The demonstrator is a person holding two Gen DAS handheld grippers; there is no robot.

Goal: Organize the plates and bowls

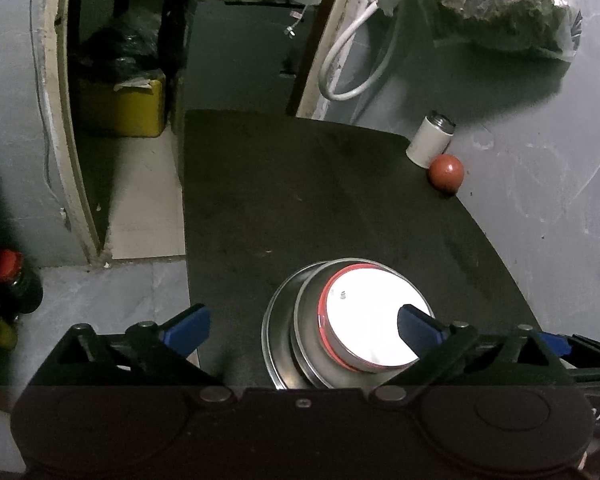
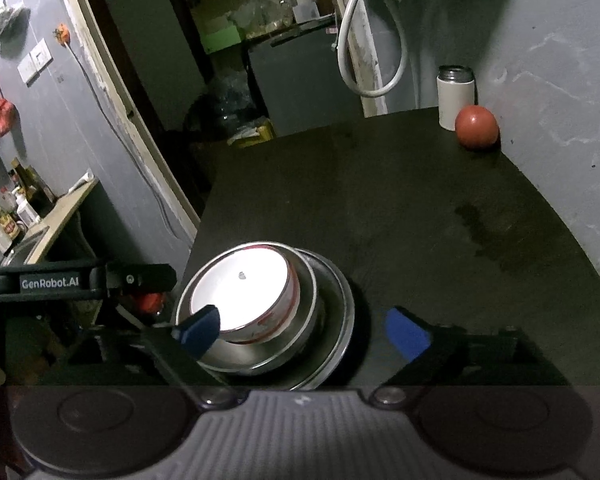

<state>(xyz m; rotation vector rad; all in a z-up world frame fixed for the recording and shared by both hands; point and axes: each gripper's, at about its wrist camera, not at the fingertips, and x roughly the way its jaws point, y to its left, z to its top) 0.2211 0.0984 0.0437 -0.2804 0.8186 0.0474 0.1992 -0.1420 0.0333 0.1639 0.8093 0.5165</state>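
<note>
A stack stands on the dark table (image 1: 300, 184) near its front left corner: a white bowl with a red rim (image 1: 368, 316) sits in a steel bowl (image 1: 306, 340), which sits on a steel plate (image 1: 272, 340). The same stack shows in the right wrist view, white bowl (image 2: 240, 292), steel bowl (image 2: 304, 320), plate (image 2: 340, 332). My left gripper (image 1: 304, 328) is open and empty above the stack. My right gripper (image 2: 304, 332) is open and empty, its fingers either side of the stack. The left gripper's body (image 2: 80, 280) shows at the left of the right wrist view.
A white can (image 1: 430, 140) and a red ball (image 1: 446, 172) stand at the table's far right corner by the grey wall; they also show in the right wrist view as can (image 2: 456, 96) and ball (image 2: 476, 126). A doorway with a yellow bin (image 1: 128, 108) lies left. A white hose (image 1: 352, 60) hangs behind.
</note>
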